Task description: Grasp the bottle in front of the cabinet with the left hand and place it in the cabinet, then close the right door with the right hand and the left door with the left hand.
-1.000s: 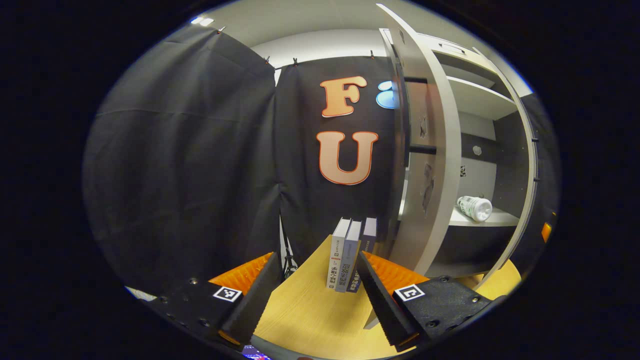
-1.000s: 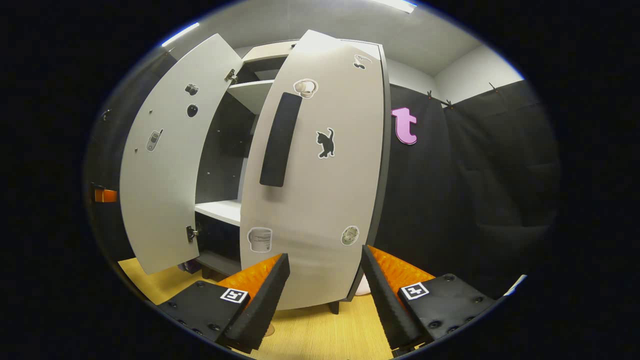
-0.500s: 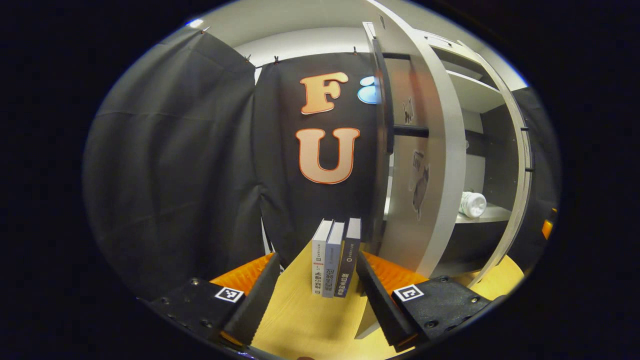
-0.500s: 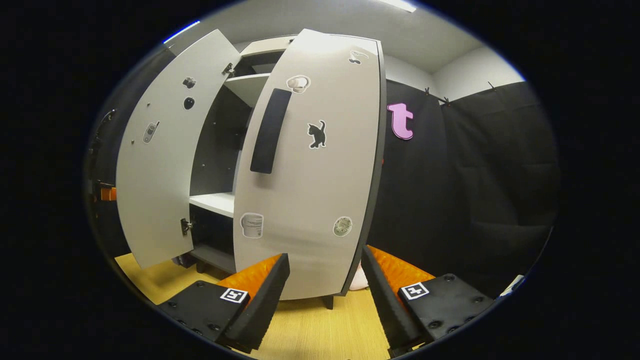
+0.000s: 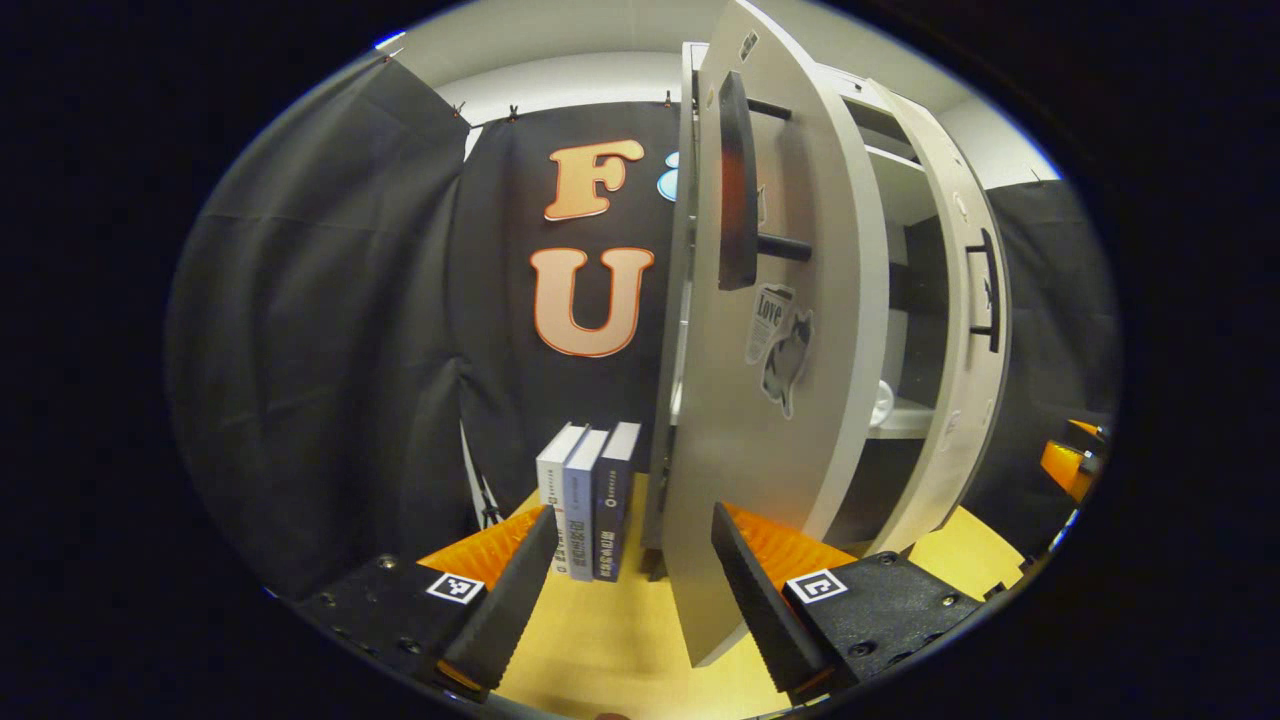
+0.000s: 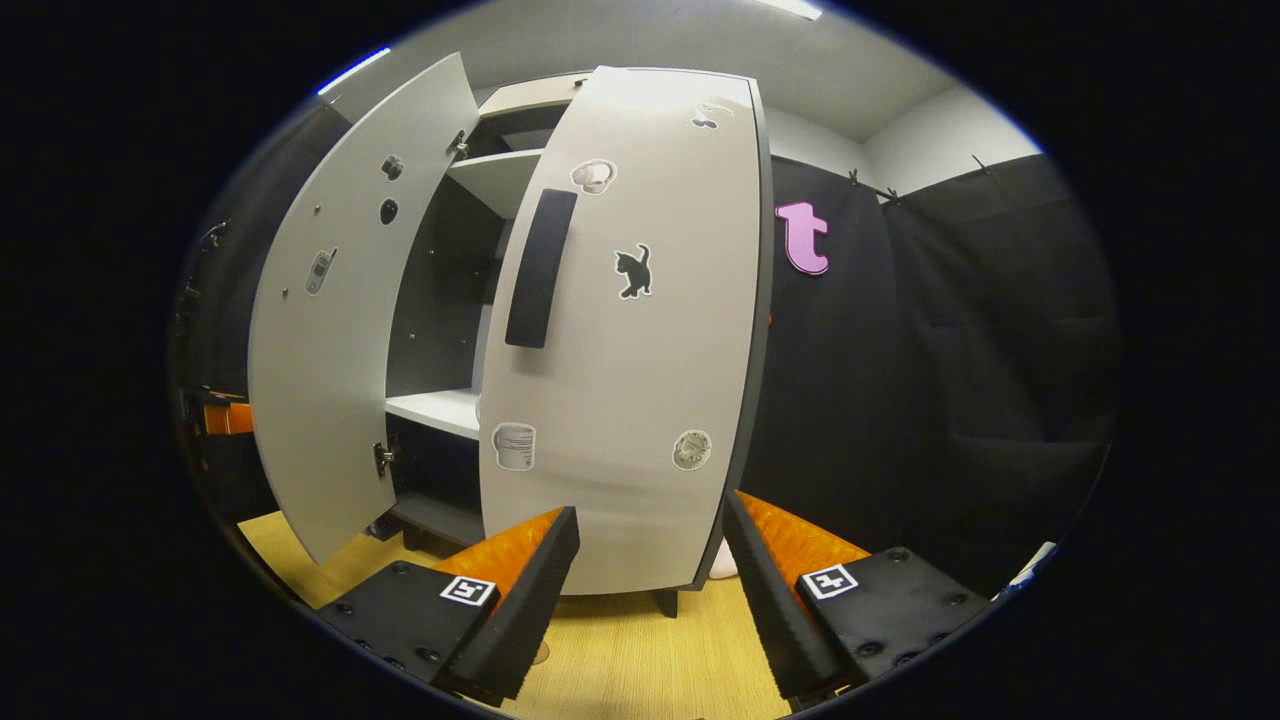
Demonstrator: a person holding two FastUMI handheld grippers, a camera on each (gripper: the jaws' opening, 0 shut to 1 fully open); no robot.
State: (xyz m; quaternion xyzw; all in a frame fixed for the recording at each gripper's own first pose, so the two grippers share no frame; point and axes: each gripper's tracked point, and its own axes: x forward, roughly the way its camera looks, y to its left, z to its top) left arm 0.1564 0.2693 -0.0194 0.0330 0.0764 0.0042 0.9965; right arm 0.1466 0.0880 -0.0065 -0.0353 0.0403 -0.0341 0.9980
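White, the bottle (image 5: pixel 884 401) lies on the cabinet's shelf (image 5: pixel 905 428), mostly hidden behind the left door (image 5: pixel 775 400). Two doors stand ajar; the right door (image 6: pixel 625 340) faces the right claw (image 6: pixel 650 560), whose jaws gape wide and empty. Left claw (image 5: pixel 632 560) is equally wide, empty. Three books (image 5: pixel 588 500) stand on the surface (image 5: pixel 610 650) in the left gripper view.
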